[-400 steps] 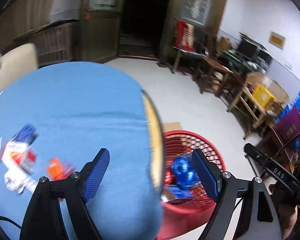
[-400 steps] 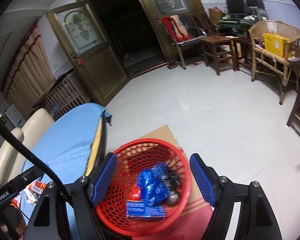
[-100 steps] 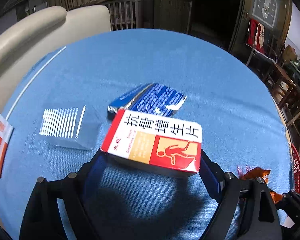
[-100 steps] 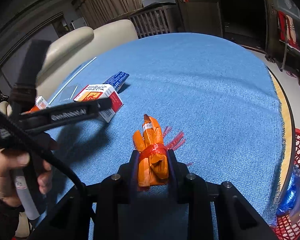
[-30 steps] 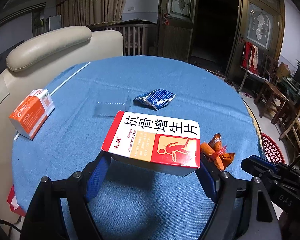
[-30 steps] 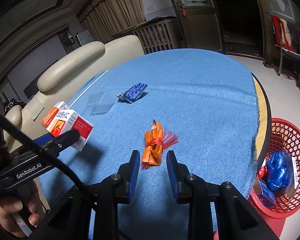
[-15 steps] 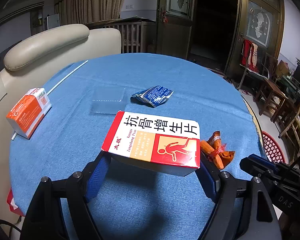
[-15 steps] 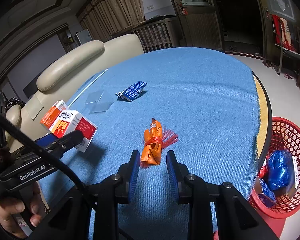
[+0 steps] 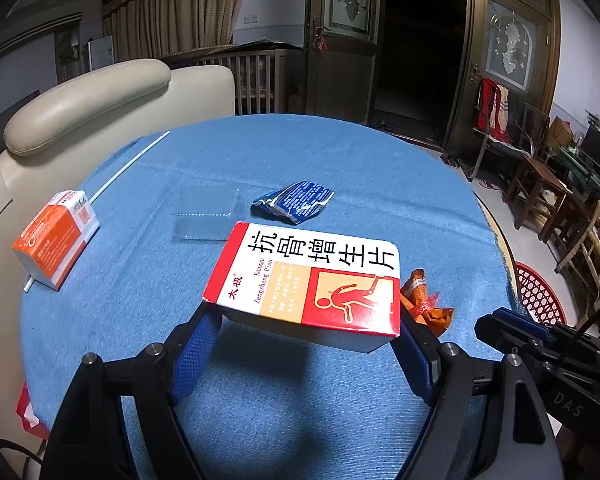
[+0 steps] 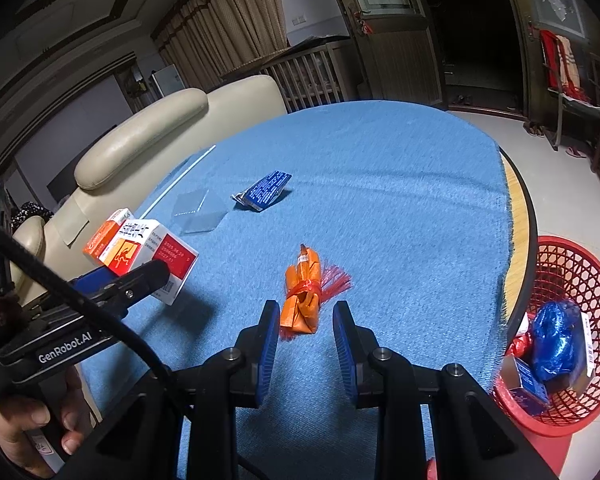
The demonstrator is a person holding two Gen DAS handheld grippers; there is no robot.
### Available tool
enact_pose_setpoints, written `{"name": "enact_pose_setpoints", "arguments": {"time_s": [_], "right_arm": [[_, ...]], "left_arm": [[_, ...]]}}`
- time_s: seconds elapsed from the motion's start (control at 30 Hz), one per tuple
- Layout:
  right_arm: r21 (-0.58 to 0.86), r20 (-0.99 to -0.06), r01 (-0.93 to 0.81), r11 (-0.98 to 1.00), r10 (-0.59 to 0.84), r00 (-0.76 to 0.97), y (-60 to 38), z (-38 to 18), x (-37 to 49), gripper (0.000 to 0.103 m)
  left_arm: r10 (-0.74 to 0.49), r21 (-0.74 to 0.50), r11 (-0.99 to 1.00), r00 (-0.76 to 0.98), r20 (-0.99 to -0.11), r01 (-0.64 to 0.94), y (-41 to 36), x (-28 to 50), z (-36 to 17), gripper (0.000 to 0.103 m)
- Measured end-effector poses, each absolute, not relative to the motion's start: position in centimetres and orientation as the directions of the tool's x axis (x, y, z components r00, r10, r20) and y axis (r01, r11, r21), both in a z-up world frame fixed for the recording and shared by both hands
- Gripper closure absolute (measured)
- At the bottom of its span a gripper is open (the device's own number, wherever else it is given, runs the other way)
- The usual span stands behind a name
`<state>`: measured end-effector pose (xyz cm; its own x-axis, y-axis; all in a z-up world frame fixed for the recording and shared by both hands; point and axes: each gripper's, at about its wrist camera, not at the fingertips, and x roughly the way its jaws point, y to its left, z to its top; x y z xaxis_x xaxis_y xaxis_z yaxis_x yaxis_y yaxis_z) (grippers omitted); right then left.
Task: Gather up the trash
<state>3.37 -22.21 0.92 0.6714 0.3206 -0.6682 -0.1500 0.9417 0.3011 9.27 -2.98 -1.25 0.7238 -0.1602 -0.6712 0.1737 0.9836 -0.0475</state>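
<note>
Orange carton [image 9: 56,236] lies at the table's [image 9: 380,168] left edge. The left gripper [image 9: 306,344] clamps a red-and-white box [image 9: 308,284] above the cloth. The right gripper's [image 10: 306,334] fingers stand narrow, empty, just short of the orange wrapper [image 10: 302,292]. Red basket [image 10: 572,280] stands beyond the right edge.

Your left gripper [image 9: 306,354] is black, with blue textured pads [image 9: 196,350] and silver screws along the arms. Your right gripper [image 10: 306,330] matches it. White "GenRobot.AI" lettering and a thick black cable cross the lower left of the right-wrist view; "DAS" is embossed at lower right of the left-wrist view.
</note>
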Motion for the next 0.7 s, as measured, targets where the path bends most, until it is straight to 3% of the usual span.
{"name": "enact_pose_setpoints", "arguments": {"time_s": [0.7], "right_arm": [[0.345, -0.642, -0.094, 0.934, 0.307, 0.702, -25.9, 1.2, 2.8, 0.073]], "left_arm": [[-0.178, -0.009, 0.973, 0.726, -0.665, 0.230, -6.3, 9.0, -0.2, 0.020]]}}
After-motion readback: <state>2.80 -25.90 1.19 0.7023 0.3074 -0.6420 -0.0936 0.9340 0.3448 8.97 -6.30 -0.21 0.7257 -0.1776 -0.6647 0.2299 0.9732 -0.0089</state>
